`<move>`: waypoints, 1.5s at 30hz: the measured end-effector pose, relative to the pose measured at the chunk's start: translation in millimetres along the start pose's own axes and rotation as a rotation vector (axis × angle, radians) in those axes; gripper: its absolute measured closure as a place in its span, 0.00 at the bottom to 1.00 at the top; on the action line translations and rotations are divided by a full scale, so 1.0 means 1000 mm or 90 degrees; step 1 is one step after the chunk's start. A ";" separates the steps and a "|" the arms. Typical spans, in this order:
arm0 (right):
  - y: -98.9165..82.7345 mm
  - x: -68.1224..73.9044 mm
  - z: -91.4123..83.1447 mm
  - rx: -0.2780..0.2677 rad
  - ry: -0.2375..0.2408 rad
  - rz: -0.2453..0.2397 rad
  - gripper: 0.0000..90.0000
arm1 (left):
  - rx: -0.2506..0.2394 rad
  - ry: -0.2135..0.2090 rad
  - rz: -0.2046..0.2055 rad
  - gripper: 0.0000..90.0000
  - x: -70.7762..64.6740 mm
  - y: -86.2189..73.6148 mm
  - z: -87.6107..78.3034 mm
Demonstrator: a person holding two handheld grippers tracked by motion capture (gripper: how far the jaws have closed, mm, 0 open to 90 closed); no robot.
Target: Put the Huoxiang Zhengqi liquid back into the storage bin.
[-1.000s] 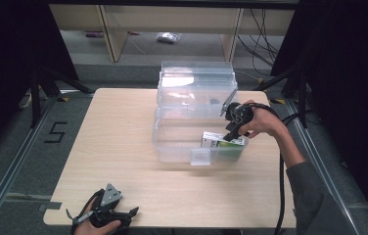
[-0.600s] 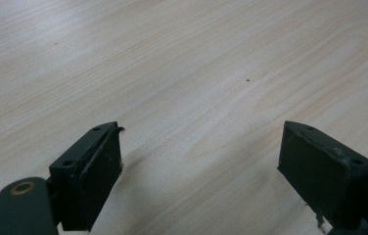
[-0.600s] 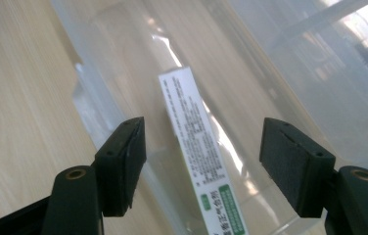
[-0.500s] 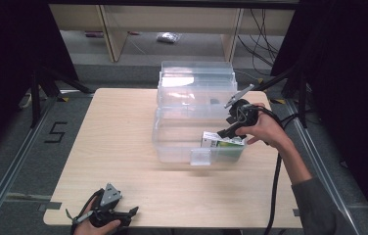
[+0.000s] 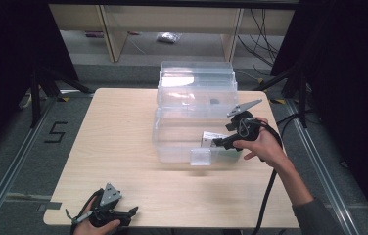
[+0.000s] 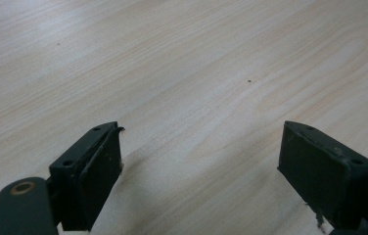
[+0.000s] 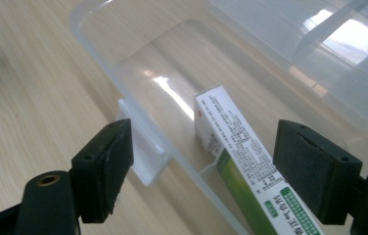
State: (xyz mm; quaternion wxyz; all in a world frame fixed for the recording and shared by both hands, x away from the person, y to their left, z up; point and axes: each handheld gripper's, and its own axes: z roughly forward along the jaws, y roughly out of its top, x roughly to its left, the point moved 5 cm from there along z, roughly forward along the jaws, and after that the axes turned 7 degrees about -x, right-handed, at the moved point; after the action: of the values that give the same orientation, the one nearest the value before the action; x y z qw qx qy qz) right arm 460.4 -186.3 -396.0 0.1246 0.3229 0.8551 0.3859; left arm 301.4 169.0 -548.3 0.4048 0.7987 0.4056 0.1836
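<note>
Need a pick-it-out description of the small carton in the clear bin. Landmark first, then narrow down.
Start at the wooden table and find the clear plastic bin with its lid propped open behind it. Inside, at the bin's right end below the right gripper, lies a small carton. It is the only printed item there: white with dense text and a green band, against see-through plastic.

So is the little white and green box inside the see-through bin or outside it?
Inside. The white and green cardboard box lies on the floor of the clear plastic bin, behind its front wall, with the right gripper open above it.
</note>
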 end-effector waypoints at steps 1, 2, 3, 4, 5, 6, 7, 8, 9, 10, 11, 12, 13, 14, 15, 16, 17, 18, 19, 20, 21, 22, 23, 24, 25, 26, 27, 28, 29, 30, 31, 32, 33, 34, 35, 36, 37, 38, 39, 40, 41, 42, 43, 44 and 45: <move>-0.001 0.004 0.000 -0.006 0.002 0.011 0.26 | 0.005 0.000 0.000 0.17 0.000 0.000 -0.001; -0.003 0.004 0.000 -0.013 0.003 -0.002 0.25 | 0.006 0.001 -0.001 0.17 0.000 0.000 -0.001; -0.003 0.004 0.000 -0.013 0.003 -0.002 0.25 | 0.006 0.001 -0.001 0.17 0.000 0.000 -0.001; -0.005 0.009 -0.003 -0.020 0.004 -0.003 0.24 | 0.002 0.002 -0.001 0.17 0.000 0.000 0.000; -0.007 0.012 -0.004 -0.018 -0.001 0.006 0.24 | 0.007 0.002 -0.001 0.17 0.000 0.000 -0.001; -0.009 0.015 -0.004 -0.027 -0.004 0.010 0.24 | 0.007 0.002 -0.001 0.17 0.000 0.000 -0.001; -0.011 0.017 -0.004 -0.032 -0.002 0.005 0.24 | 0.007 0.002 -0.002 0.17 0.000 -0.001 0.000; -0.013 0.019 -0.006 -0.024 0.001 0.007 0.23 | 0.007 0.001 0.001 0.17 0.000 -0.001 0.000; -0.015 0.023 -0.006 -0.031 0.000 0.015 0.23 | 0.007 0.004 -0.003 0.17 0.000 -0.001 0.000; -0.017 0.025 -0.007 -0.034 0.000 0.018 0.23 | 0.006 0.006 -0.003 0.17 0.000 0.000 0.000; -0.020 0.026 -0.008 -0.035 -0.006 0.009 0.23 | 0.011 0.001 0.003 0.17 0.000 -0.001 -0.001; -0.021 0.028 -0.009 -0.037 -0.006 0.004 0.23 | 0.006 0.001 -0.003 0.17 0.000 0.000 0.000; -0.023 0.032 -0.010 -0.041 -0.009 0.017 0.23 | 0.007 0.001 -0.003 0.17 0.000 -0.001 -0.001; -0.025 0.033 -0.010 -0.046 -0.012 0.020 0.23 | 0.001 0.002 -0.009 0.17 0.000 0.000 0.000; -0.026 0.034 -0.010 -0.053 -0.012 0.026 0.23 | 0.001 0.002 -0.011 0.17 0.000 0.000 0.000; -0.028 0.036 -0.011 -0.045 -0.006 0.026 0.23 | 0.001 0.002 -0.011 0.17 0.000 0.000 0.000; -0.029 0.035 -0.012 -0.042 0.002 0.015 0.23 | 0.007 0.001 -0.002 0.17 0.000 0.000 0.000; -0.030 0.038 -0.011 -0.061 -0.007 0.032 0.23 | 0.003 0.000 -0.002 0.17 0.000 0.000 0.000; -0.031 0.040 -0.013 -0.044 0.001 0.036 0.23 | 0.001 0.000 -0.001 0.17 0.000 0.000 0.000; -0.032 0.039 -0.014 -0.043 0.001 0.034 0.23 | -0.001 0.001 -0.002 0.17 0.000 0.000 0.000; -0.032 0.039 -0.014 -0.049 0.000 0.035 0.23 | 0.000 0.003 -0.004 0.17 0.000 0.000 0.000; -0.033 0.039 -0.012 -0.056 -0.006 0.031 0.23 | 0.008 0.000 -0.003 0.17 0.000 0.000 -0.001; -0.034 0.041 -0.014 -0.043 -0.001 0.034 0.23 | -0.003 0.002 -0.009 0.17 0.000 0.000 0.001; -0.034 0.041 -0.012 -0.056 0.005 0.026 0.23 | 0.008 0.001 -0.003 0.17 0.000 0.000 -0.001; -0.036 0.044 -0.014 -0.040 0.001 0.037 0.23 | -0.001 0.002 -0.003 0.17 0.000 0.000 0.000; -0.035 0.043 -0.012 -0.050 0.006 0.024 0.23 | -0.001 0.001 -0.003 0.17 0.000 0.000 0.000; -0.036 0.044 -0.013 -0.045 0.011 0.021 0.23 | -0.001 0.000 -0.001 0.17 0.000 0.000 0.000; -0.037 0.046 -0.012 -0.050 0.002 0.030 0.23 | 0.001 0.001 -0.003 0.17 0.000 0.000 0.000; -0.038 0.046 -0.013 -0.043 0.009 0.020 0.23 | 0.001 0.001 -0.003 0.17 0.000 0.000 0.000; -0.038 0.046 -0.013 -0.045 0.006 0.011 0.23 | 0.001 0.002 -0.003 0.17 0.000 0.000 0.000; -0.039 0.049 -0.012 -0.046 0.008 0.023 0.23 | -0.001 0.002 -0.003 0.17 0.000 0.000 0.000; -0.039 0.049 -0.011 -0.051 0.013 0.016 0.23 | -0.001 0.001 -0.002 0.17 0.000 0.000 0.000; -0.039 0.051 -0.011 -0.053 0.008 0.024 0.23 | -0.001 0.001 -0.002 0.17 0.000 0.000 0.000; -0.040 0.052 -0.012 -0.043 0.014 0.019 0.23 | 0.000 0.001 -0.002 0.17 0.000 0.000 0.000; -0.039 0.053 -0.008 -0.068 0.018 0.015 0.23 | 0.000 0.001 -0.002 0.17 0.000 0.000 0.000; -0.040 0.053 -0.011 -0.043 0.009 0.013 0.23 | -0.007 0.002 -0.010 0.17 0.000 0.000 0.001; -0.040 0.055 -0.008 -0.056 0.012 0.024 0.23 | 0.000 0.002 -0.003 0.17 0.000 0.000 0.000; -0.040 0.055 -0.009 -0.047 0.022 0.012 0.23 | -0.007 0.003 -0.009 0.17 -0.001 0.000 0.000; -0.041 0.058 -0.008 -0.051 0.017 0.022 0.23 | -0.007 0.003 -0.009 0.17 -0.001 0.000 0.000; -0.041 0.057 -0.010 -0.043 0.022 0.012 0.23 | -0.007 0.004 -0.012 0.17 -0.001 0.000 0.000; -0.042 0.058 -0.009 -0.048 0.021 0.013 0.23 | -0.007 0.004 -0.010 0.17 0.000 0.000 0.000; -0.042 0.058 -0.009 -0.048 0.021 0.013 0.23 | -0.007 0.004 -0.010 0.17 0.000 0.000 0.000; -0.043 0.059 -0.008 -0.052 0.021 0.010 0.23 | -0.007 0.005 -0.010 0.17 -0.001 0.000 0.000; -0.044 0.060 -0.008 -0.049 0.021 0.008 0.23 | -0.007 0.005 -0.010 0.17 -0.001 0.000 0.000; -0.044 0.060 -0.008 -0.049 0.021 0.008 0.23 | -0.007 0.005 -0.010 0.17 -0.001 0.000 0.000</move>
State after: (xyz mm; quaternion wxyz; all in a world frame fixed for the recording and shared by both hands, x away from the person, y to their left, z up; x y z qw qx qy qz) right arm 390.9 -173.8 -420.5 0.1202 0.3171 0.8395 0.4245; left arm 301.2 168.5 -547.9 0.4092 0.7925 0.4124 0.1855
